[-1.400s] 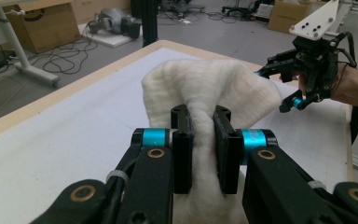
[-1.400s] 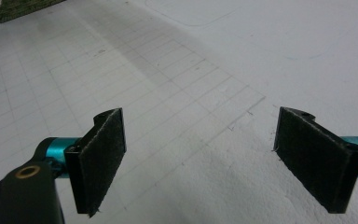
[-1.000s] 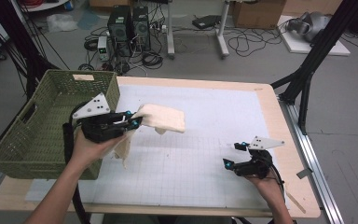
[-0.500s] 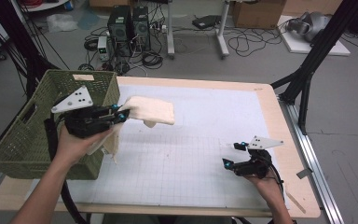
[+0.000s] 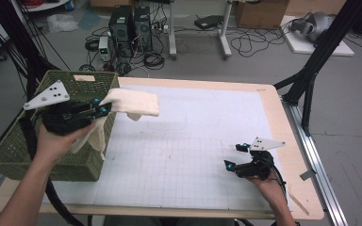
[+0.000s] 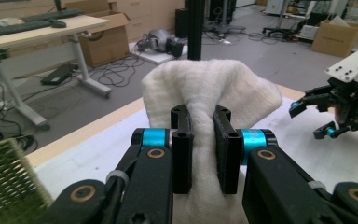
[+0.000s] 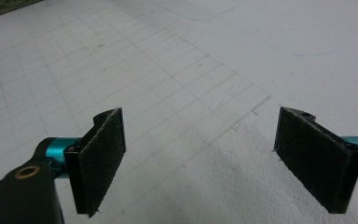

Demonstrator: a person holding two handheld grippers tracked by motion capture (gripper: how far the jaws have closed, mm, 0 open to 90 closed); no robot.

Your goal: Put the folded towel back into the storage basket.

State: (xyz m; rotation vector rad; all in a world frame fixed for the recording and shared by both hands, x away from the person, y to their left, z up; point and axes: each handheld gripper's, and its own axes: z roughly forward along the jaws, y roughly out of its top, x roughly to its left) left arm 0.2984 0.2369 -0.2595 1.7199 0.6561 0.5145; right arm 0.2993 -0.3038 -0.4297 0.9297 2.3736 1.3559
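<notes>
Your left tool [image 5: 99,106] is clamped on the cream towel [image 5: 134,103]: in the left gripper view the two black pads [image 6: 182,154] pinch a fold of the cloth [image 6: 209,93] between them, with the fabric bulging up and over the tips. From the high view, most of the towel juts out beyond the tool's tips, over the white grid mat [image 5: 184,141], while a loose tail hangs down below the tool, against the near corner of the green woven basket [image 5: 23,146]. The towel is lifted clear of the mat. The tool itself sits over the basket's rim, and your left hand [image 5: 56,141] grips the tool's body from beneath, the grey three-cornered plate above it.

Your right tool [image 5: 233,155] has its jaws wide apart with nothing between them. In the right gripper view the two pads [image 7: 100,158] frame a bare patch of the gridded mat [image 7: 191,116] ahead of them. It rests low, near the mat, towards the near right corner of the table [image 5: 292,141], well apart from the towel and the basket. In the left gripper view you can see it far off, beyond the towel and to its right [image 6: 317,119].
</notes>
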